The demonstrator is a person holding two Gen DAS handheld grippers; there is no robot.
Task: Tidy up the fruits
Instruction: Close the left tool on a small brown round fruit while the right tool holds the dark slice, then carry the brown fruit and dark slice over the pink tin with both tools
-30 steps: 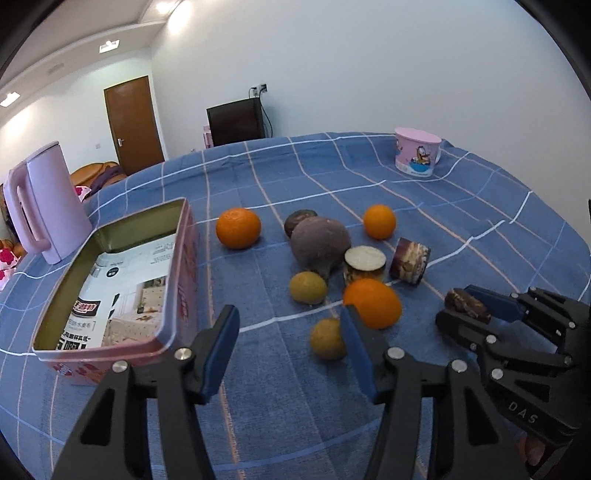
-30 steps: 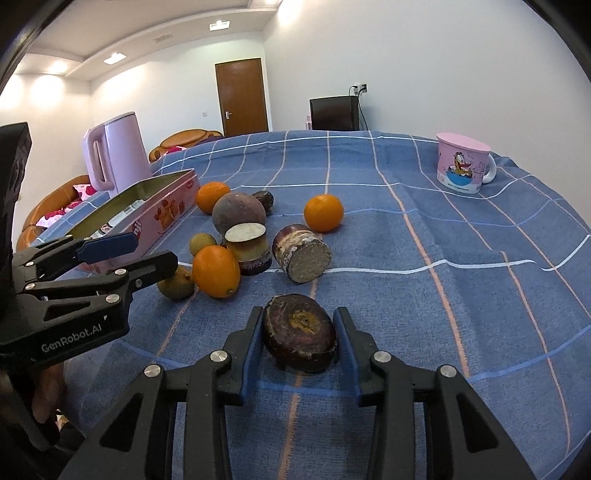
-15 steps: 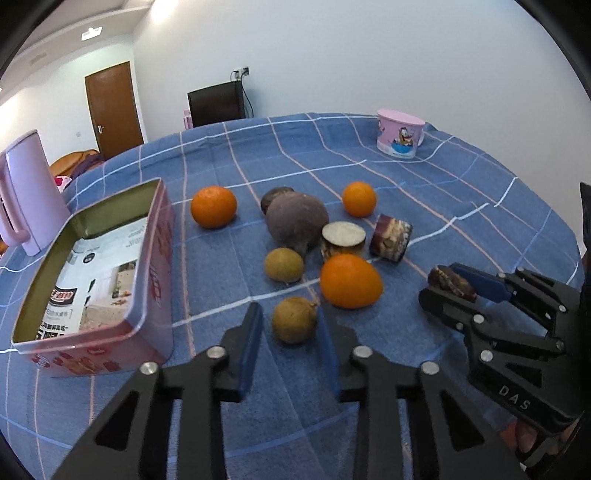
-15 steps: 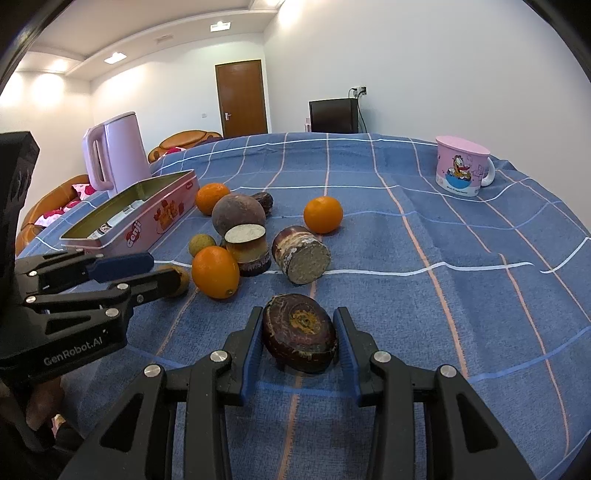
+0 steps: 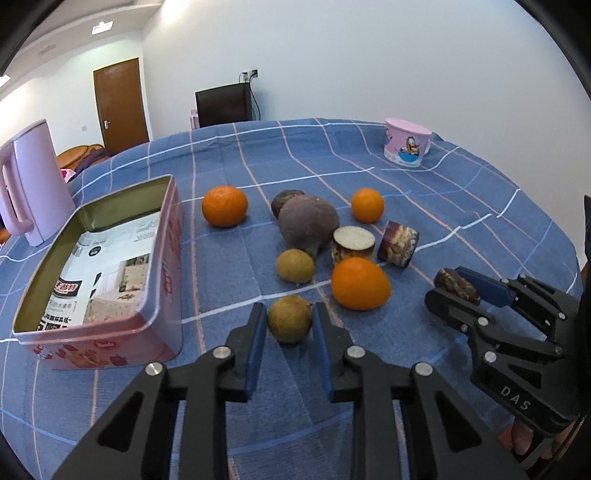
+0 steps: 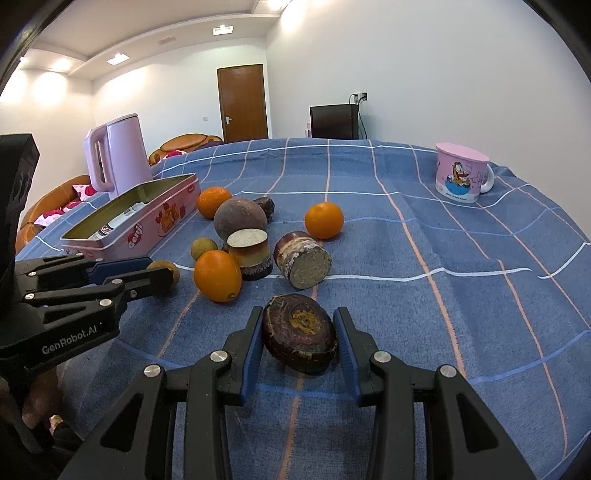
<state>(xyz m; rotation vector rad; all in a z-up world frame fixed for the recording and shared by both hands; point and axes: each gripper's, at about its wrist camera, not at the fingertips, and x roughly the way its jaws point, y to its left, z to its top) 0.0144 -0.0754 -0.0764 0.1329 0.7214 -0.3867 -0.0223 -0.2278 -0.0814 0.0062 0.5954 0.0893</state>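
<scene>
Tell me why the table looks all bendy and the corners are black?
Left wrist view: the fisheye lens curves the tablecloth lines and leaves dark corners. Right wrist view: same bending; ceiling lights glare brightly, and the mug looks sharp.

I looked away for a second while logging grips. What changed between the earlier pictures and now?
The left gripper closed from wide open onto the small brown fruit near the tin. The right gripper stayed shut on the dark cut piece; the other fruit did not move.
</scene>
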